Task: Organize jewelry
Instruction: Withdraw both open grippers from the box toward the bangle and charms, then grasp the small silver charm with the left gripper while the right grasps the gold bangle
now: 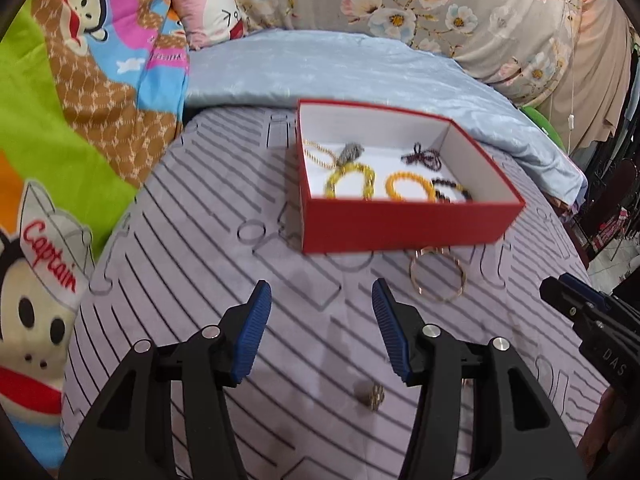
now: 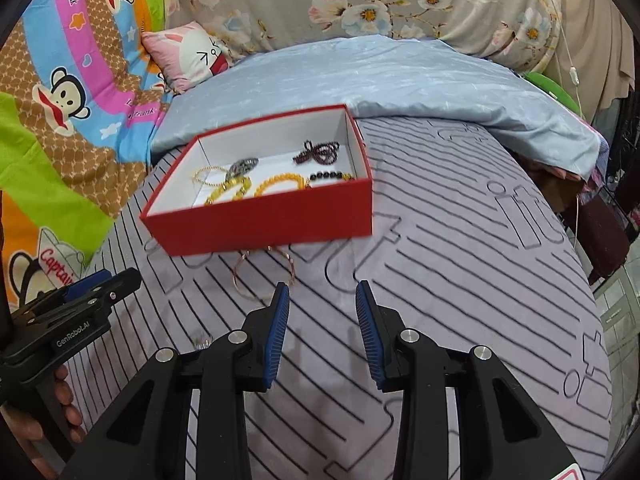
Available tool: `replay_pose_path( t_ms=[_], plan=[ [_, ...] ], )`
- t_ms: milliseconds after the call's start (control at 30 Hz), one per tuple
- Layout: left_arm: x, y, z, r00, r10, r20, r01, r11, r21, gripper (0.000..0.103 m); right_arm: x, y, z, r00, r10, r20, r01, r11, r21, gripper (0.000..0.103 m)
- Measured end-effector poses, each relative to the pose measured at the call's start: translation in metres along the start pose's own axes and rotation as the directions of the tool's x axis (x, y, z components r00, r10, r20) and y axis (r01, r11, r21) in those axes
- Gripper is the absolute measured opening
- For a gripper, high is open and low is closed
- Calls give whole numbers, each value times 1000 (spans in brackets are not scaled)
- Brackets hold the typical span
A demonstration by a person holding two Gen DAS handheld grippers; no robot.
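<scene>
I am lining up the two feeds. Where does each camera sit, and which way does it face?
Left wrist: on the left claw, angled down at the bed; red box ahead right; right claw at right edge.
Right wrist: on the right claw, angled down; red box ahead left; left claw and hand at left.
Shared: box, gold bangle.

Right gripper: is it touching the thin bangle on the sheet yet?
Apart. In the right wrist view the open right gripper holds nothing, and striped sheet shows between its fingertips and the bangle.
</scene>
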State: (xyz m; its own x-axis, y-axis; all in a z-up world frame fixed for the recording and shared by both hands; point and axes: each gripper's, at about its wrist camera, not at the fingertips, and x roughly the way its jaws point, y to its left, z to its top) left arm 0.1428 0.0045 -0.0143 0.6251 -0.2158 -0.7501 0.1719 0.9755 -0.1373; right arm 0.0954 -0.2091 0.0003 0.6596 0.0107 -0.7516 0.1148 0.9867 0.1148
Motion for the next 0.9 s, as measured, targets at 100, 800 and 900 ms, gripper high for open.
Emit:
replay_pose_path(
  t_ms=[100, 800, 900],
  plan=[
    [-2, -2, -17, 1000, -18, -23, 18, 1000, 3, 50, -3, -4, -11, 1000, -4, -17, 4, 1000, 8, 35],
    [13, -26, -59, 992, -102, -79, 108, 992, 71, 17, -3, -1, -40, 997, 17, -72, -16, 1000, 17, 35],
    [13, -27, -60, 992, -102, -76, 108, 991, 79, 15, 1, 1, -40, 996, 27, -81, -26, 999, 18, 35]
  ],
)
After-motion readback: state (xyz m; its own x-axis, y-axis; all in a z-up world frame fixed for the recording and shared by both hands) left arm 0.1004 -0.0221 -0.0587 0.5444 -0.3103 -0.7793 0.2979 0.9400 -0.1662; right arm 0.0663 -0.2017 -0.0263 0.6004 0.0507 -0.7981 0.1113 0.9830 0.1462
